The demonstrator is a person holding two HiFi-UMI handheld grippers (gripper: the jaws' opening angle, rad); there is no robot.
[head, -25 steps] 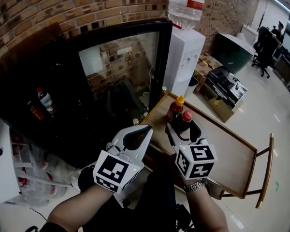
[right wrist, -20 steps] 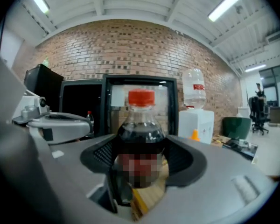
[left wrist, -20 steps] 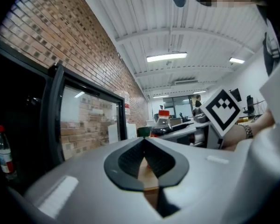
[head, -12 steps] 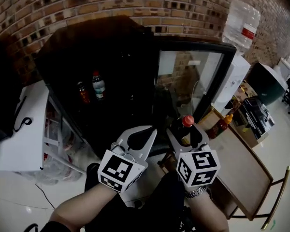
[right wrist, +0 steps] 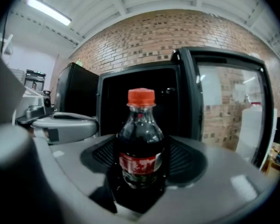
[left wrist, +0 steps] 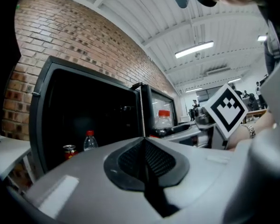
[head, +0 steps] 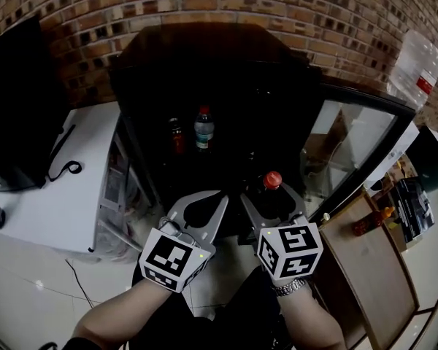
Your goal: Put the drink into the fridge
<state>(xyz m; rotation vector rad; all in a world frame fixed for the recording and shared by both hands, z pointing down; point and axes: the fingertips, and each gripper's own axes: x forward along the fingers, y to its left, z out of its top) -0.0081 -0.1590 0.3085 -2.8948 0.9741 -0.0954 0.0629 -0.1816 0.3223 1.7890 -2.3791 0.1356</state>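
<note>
A small dark cola bottle (head: 272,181) with a red cap stands upright between the jaws of my right gripper (head: 271,195), which is shut on its body (right wrist: 141,146). The black fridge (head: 226,86) stands open just ahead, its interior dark. Inside it, at the left, are a red can (head: 177,135) and a clear water bottle (head: 203,128). The fridge's glass door (head: 354,152) is swung out to the right. My left gripper (head: 206,195) hovers beside the right one, shut and holding nothing; its pads (left wrist: 130,160) meet.
A white cabinet top (head: 58,195) with a black cable lies at the left, below a dark monitor (head: 14,122). At the right are a wooden table (head: 372,275) with an orange-capped sauce bottle (head: 369,222) and a water cooler jug (head: 416,60). A brick wall backs the fridge.
The view has swung left from the wooden table to the open fridge. Both grippers moved with it, the cola bottle still held in the right one.
</note>
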